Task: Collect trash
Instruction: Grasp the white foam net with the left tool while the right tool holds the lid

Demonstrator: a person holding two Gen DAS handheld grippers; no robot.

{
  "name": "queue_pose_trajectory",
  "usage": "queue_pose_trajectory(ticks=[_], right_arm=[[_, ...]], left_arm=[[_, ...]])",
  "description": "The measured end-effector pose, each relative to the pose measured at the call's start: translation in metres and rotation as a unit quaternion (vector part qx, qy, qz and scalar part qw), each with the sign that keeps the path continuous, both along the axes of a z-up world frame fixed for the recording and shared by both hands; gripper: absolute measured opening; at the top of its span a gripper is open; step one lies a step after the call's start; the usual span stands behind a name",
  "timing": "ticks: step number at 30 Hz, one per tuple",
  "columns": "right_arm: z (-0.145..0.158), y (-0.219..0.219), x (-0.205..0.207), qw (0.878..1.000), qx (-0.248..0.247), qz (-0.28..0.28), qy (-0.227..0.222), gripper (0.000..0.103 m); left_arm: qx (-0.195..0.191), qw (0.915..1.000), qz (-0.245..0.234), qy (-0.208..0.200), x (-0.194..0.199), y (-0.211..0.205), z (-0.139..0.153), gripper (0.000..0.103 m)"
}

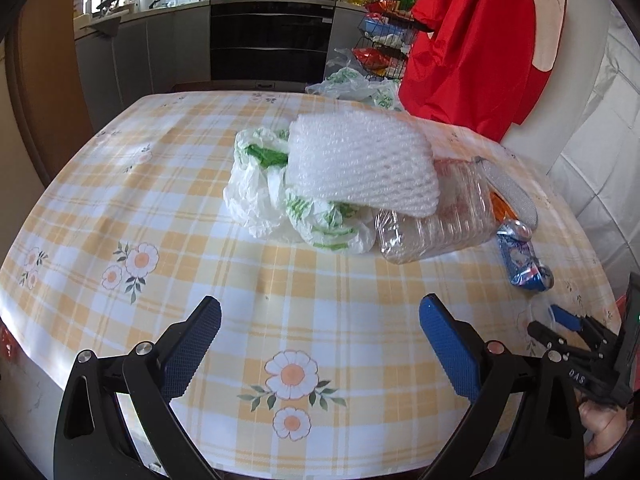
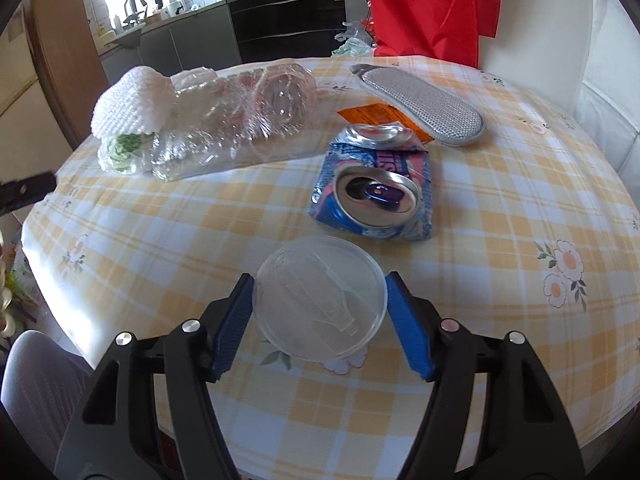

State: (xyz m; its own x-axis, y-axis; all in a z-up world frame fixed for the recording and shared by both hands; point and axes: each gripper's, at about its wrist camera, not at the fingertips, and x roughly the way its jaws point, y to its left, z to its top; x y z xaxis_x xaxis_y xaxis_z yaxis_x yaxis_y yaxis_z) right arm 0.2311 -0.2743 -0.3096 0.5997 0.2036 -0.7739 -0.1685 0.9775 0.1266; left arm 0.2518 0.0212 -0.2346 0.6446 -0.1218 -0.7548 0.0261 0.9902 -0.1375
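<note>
Lid position: a clear round plastic lid (image 2: 320, 298) lies flat on the table (image 2: 500, 280) at its near edge, between the fingers of the right gripper (image 2: 320, 300). The blue pads stand at the lid's left and right rim, jaws partly open; whether the pads press the rim cannot be told. The left gripper (image 1: 320, 324) hovers wide open over the near edge of the checked, flower-printed tablecloth (image 1: 200, 264), holding nothing. Just beyond the lid lies a crushed blue drink can (image 2: 374, 196), its open top facing the right gripper; its lettering is too crumpled to read. Behind the can, touching it, is an orange printed card (image 2: 370, 114), text illegible, partly under a grey mesh insole (image 2: 420, 104) toward the far right edge. Left of the can, near the table centre, a crushed clear plastic bottle (image 2: 236, 120) lies on its side with a white foam net sleeve (image 1: 360, 164) draped over it, and a crumpled white-and-green plastic bag (image 1: 280, 200) lies against both. Another such bag (image 1: 356, 84) sits at the far edge beside a red garment (image 1: 480, 40). White letters "DAS" appear on the right gripper's body in the left wrist view.
</note>
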Motion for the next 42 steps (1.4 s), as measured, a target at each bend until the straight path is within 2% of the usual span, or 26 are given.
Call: queue_pose_trajectory(ticks=[3,5,8,11,13,15,17,22,24,25,26,32,42], right_arm=[[0.003,0.005,-0.005,1.0,0.012,0.004,-0.002,0.067],[0.004,0.007,-0.009,1.0,0.02,0.005,-0.003,0.067],[0.005,0.009,-0.012,1.0,0.029,0.005,-0.003,0.067],[0.004,0.008,-0.013,0.999,0.034,0.005,-0.001,0.067],[0.004,0.007,-0.013,0.999,0.035,0.005,0.0,0.067],[0.004,0.007,-0.014,0.999,0.036,0.005,-0.001,0.067],[0.005,0.007,-0.014,0.999,0.038,0.005,-0.001,0.067],[0.004,0.007,-0.015,0.999,0.04,0.007,0.002,0.067],[0.005,0.007,-0.016,0.999,0.04,0.007,0.002,0.067],[0.005,0.008,-0.017,0.999,0.041,0.007,0.002,0.067],[0.007,0.008,-0.018,0.999,0.043,0.006,0.001,0.067],[0.021,0.013,-0.029,0.999,0.046,0.008,-0.011,0.067],[0.072,0.02,-0.059,0.996,0.052,0.017,-0.064,0.067]], left_arm=[[-0.023,0.9996,-0.004,-0.018,0.021,-0.002,0.009,0.097],[-0.058,0.9979,-0.01,-0.027,0.039,-0.002,0.016,0.097],[-0.078,0.9961,0.017,-0.039,0.062,0.001,0.026,0.097],[-0.088,0.9943,0.032,-0.052,0.081,0.005,0.03,0.097],[-0.079,0.9945,0.032,-0.06,0.089,0.005,0.028,0.097],[-0.071,0.9953,0.025,-0.062,0.093,0.006,0.024,0.088],[-0.067,0.9962,0.022,-0.051,0.097,0.006,0.018,0.071],[-0.109,0.9931,0.021,-0.04,0.096,0.015,-0.001,0.063],[-0.11,0.9931,0.008,-0.038,0.095,0.014,-0.003,0.049],[-0.1,0.9942,0.003,-0.039,0.093,0.013,-0.002,0.028],[-0.088,0.9953,0.001,-0.041,0.091,0.012,-0.001,0.017],[-0.056,0.9953,-0.037,-0.071,0.063,0.007,0.026,0.012],[-0.053,0.9859,-0.092,-0.129,-0.018,0.007,0.098,0.011]])
